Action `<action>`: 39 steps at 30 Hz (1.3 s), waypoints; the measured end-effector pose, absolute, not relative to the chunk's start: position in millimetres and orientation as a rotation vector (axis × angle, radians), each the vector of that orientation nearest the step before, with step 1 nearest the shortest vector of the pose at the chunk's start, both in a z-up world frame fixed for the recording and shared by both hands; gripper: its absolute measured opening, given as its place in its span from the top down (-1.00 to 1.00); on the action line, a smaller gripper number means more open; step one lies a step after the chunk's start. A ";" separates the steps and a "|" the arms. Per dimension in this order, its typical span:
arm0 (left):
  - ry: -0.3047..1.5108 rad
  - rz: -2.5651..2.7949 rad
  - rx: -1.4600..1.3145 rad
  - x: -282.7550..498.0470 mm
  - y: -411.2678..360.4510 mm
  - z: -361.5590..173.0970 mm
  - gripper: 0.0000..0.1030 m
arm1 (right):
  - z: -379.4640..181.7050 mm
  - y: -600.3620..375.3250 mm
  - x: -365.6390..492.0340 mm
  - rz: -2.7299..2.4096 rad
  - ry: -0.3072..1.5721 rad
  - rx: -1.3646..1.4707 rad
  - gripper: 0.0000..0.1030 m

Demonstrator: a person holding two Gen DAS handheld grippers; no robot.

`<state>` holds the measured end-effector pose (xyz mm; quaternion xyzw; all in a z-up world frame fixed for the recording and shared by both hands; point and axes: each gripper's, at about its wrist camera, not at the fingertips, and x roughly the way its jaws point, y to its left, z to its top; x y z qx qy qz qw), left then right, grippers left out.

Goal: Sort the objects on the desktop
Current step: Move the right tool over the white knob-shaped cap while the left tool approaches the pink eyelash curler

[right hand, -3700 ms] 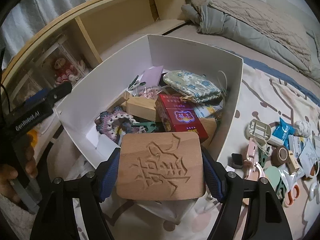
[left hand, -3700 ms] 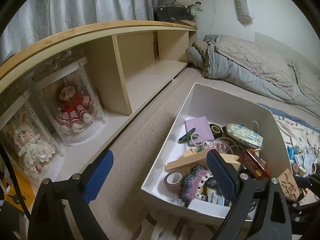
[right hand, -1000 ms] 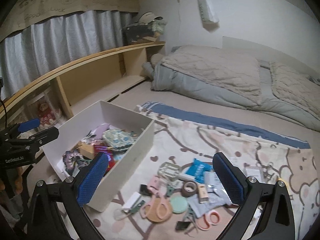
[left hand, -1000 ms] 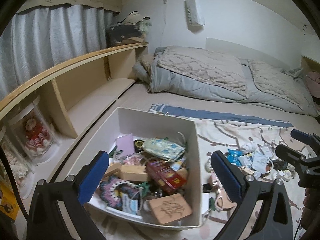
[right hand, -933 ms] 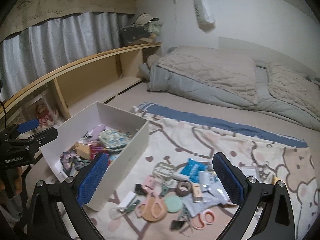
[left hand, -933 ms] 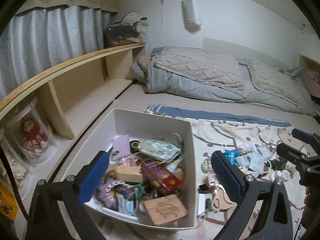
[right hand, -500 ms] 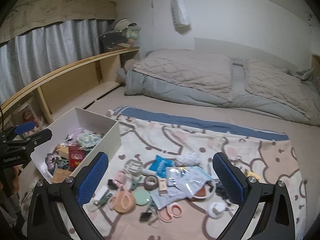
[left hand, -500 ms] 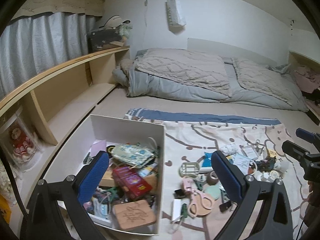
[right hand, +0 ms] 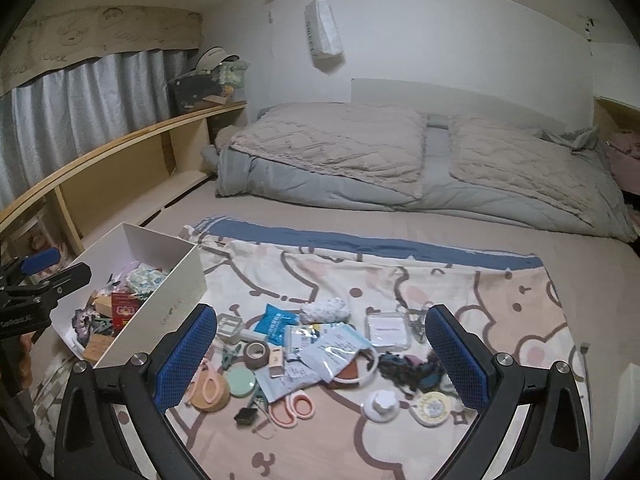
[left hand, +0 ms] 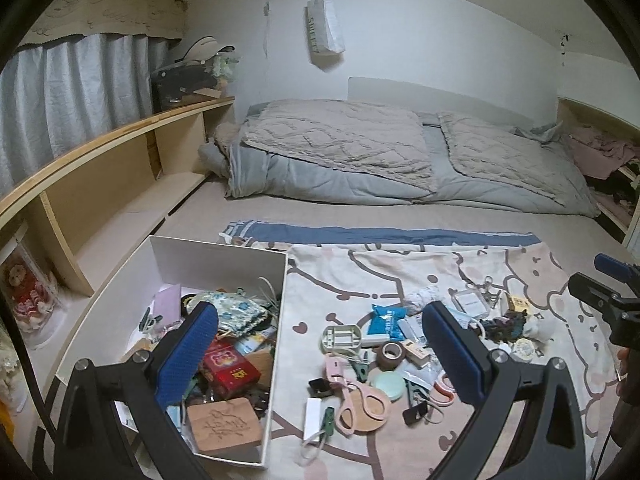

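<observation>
A white box [left hand: 224,258] [right hand: 180,292] on the bed holds several small things, among them a carved wooden block [left hand: 224,426] and a red packet [left hand: 229,368]. To its right, loose items lie scattered on a cartoon-print cloth [right hand: 500,300]: pink scissors [right hand: 294,404], a roll of brown tape [right hand: 256,354], a blue packet [right hand: 276,322], a round green case [right hand: 240,383], a white clear case [right hand: 387,330]. My left gripper [left hand: 320,354] hangs open above the box's right edge. Over the loose pile my right gripper [right hand: 320,354] is open with nothing between its fingers.
A wooden shelf [left hand: 100,168] runs along the left wall, with a doll in a clear case [left hand: 28,292]. A folded grey quilt [right hand: 400,160] lies across the far end of the bed. Bare mattress separates quilt and cloth.
The wooden block that my right gripper held now lies in the box. Both grippers have pulled back and swung right, away from the box toward the scattered items.
</observation>
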<state>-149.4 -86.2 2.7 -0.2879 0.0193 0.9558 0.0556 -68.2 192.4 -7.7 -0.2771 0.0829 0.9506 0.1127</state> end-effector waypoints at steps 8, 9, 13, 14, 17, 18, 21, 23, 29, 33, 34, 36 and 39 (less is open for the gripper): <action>0.052 2.887 -0.869 -145.1 -78.8 5.2 -0.99 | -11.6 210.2 -54.3 2.732 0.227 -0.809 -1.00; 0.050 2.886 -0.866 -144.5 -78.4 5.6 -0.99 | -12.3 211.8 -52.6 2.729 0.223 -0.803 -1.00; 0.048 2.884 -0.854 -144.4 -75.8 5.1 -0.99 | -16.5 216.2 -47.3 2.694 0.185 -0.804 -1.00; 0.047 2.883 -0.857 -145.2 -75.2 4.2 -0.99 | -18.0 217.3 -46.4 2.687 0.180 -0.809 -1.00; 0.058 2.878 -0.873 -148.4 -71.8 -0.5 -0.99 | -25.5 222.6 -44.0 2.677 0.195 -0.849 -1.00; 0.064 2.877 -0.879 -149.5 -70.5 -2.2 -0.99 | -27.6 224.7 -42.4 2.675 0.202 -0.859 -1.00; 0.069 2.864 -0.908 -155.0 -65.7 -8.7 -0.99 | -34.0 231.1 -39.7 2.665 0.222 -0.890 -1.00; 0.075 2.854 -0.924 -158.1 -61.9 -13.2 -0.99 | -38.2 236.1 -37.6 2.653 0.240 -0.902 -1.00; 0.103 2.790 -1.000 -167.7 -46.8 -31.2 -0.99 | -52.9 254.9 -34.0 2.618 0.343 -0.937 -1.00; 0.093 2.730 -1.086 -175.5 -36.1 -47.3 -0.99 | -65.1 269.8 -33.4 2.593 0.494 -0.991 -1.00; 0.100 2.721 -1.105 -177.4 -33.0 -51.5 -0.99 | -68.3 273.4 -33.1 2.585 0.536 -0.997 -1.00; 0.134 2.709 -1.127 -180.3 -26.3 -58.9 -0.99 | -72.4 278.0 -32.3 2.573 0.581 -0.985 -1.00; 0.181 2.687 -1.161 -184.8 -15.7 -70.2 -0.99 | -77.0 281.5 -32.5 2.569 0.590 -0.969 -1.00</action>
